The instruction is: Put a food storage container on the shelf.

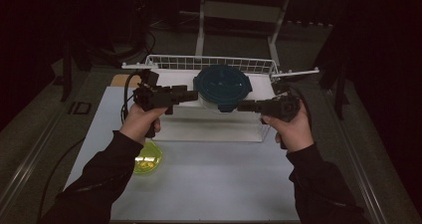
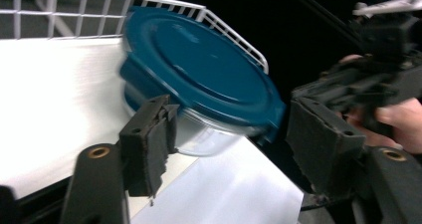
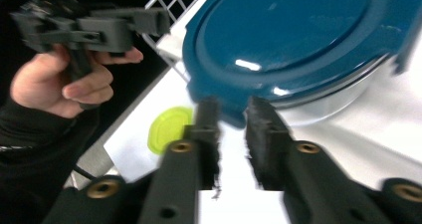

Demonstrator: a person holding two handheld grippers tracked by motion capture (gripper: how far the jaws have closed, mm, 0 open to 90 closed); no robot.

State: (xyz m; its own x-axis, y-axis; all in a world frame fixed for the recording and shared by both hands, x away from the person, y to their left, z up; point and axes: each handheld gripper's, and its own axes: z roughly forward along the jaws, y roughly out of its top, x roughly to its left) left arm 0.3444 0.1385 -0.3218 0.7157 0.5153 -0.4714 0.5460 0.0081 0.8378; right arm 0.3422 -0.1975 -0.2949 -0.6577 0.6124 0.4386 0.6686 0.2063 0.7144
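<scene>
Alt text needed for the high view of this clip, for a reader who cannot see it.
A person's two hand-held grippers, left gripper and right gripper, meet a round clear container with a dark teal lid from either side, in front of a white wire basket. A round yellow-green lid lies on the white table near the left sleeve.

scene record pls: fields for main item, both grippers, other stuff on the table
main item: round clear container with blue lid, in front of white wire basket
left gripper: jaws open, at lid's left edge
right gripper: jaws narrowly apart at a lid tab, not gripping it
other: yellow-green lid on white table, near left forearm
</scene>
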